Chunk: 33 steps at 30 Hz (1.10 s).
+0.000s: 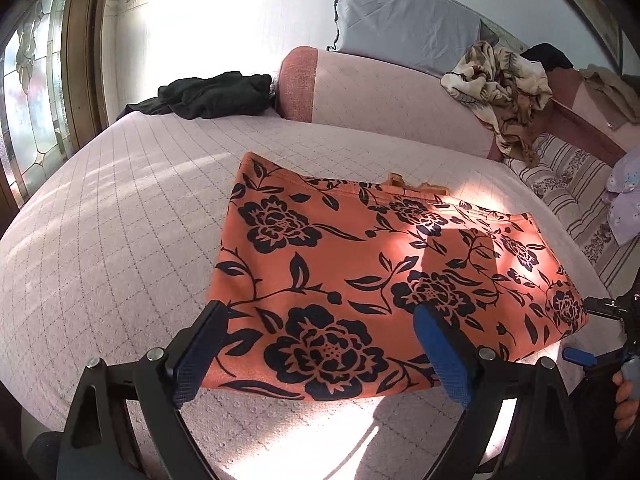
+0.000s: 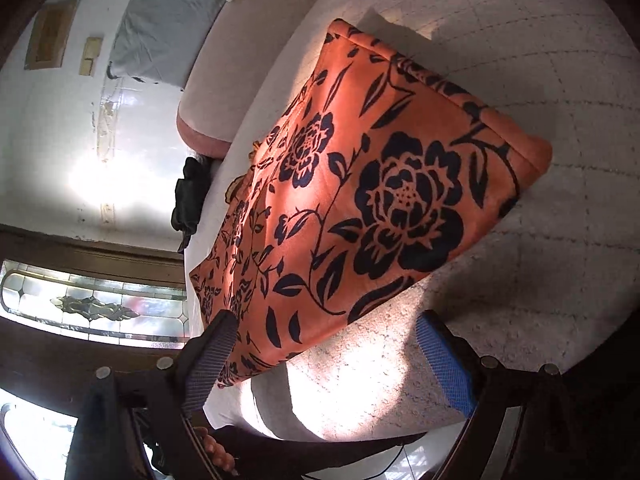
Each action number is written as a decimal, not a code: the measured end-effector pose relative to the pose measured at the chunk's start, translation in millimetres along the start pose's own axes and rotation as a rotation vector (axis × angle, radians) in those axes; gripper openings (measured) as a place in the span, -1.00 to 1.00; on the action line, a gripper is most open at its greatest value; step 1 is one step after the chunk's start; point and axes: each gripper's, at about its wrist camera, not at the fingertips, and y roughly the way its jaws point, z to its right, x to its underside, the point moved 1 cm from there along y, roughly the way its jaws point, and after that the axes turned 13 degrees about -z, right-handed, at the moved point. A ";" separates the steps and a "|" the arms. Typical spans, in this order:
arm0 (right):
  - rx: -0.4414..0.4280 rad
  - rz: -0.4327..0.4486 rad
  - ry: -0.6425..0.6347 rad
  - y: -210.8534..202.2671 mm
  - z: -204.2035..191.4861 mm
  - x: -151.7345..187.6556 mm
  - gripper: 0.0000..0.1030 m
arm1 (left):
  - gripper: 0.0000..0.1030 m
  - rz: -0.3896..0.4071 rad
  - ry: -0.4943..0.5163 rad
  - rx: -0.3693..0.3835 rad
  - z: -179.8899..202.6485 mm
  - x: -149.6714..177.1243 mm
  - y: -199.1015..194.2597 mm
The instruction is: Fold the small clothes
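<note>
An orange garment with a black flower print (image 1: 372, 272) lies flat and folded into a rectangle on the pale quilted bed (image 1: 120, 216). My left gripper (image 1: 320, 320) is open just above the garment's near edge, holding nothing. In the right wrist view the same garment (image 2: 360, 184) lies ahead, tilted in the frame. My right gripper (image 2: 326, 330) is open over its near corner, holding nothing. The right gripper also shows at the right edge of the left wrist view (image 1: 616, 312).
A dark garment (image 1: 212, 94) lies at the bed's far side. A pink bolster (image 1: 380, 104) carries a crumpled beige patterned cloth (image 1: 504, 88), with a grey pillow (image 1: 404, 28) behind. A striped blanket (image 1: 572, 200) lies right. A stained-glass window (image 1: 32, 92) is left.
</note>
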 end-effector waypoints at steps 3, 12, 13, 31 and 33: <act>-0.017 0.020 0.047 -4.6 10.6 -3.5 0.80 | 0.82 -0.014 -0.006 0.021 5.3 -3.3 5.3; -0.047 0.105 0.147 -18.0 28.5 -45.0 0.80 | 0.82 -0.101 0.081 0.012 51.0 -22.3 46.5; -0.043 0.113 0.154 -17.6 29.0 -50.0 0.80 | 0.82 -0.127 0.091 0.003 55.4 -22.5 54.7; 0.021 0.173 0.065 -11.9 14.9 -70.4 0.82 | 0.82 -0.242 0.069 -0.119 70.2 -26.0 73.0; 0.041 0.175 0.050 -11.6 10.3 -69.1 0.82 | 0.82 -0.245 0.069 -0.120 70.7 -26.7 71.3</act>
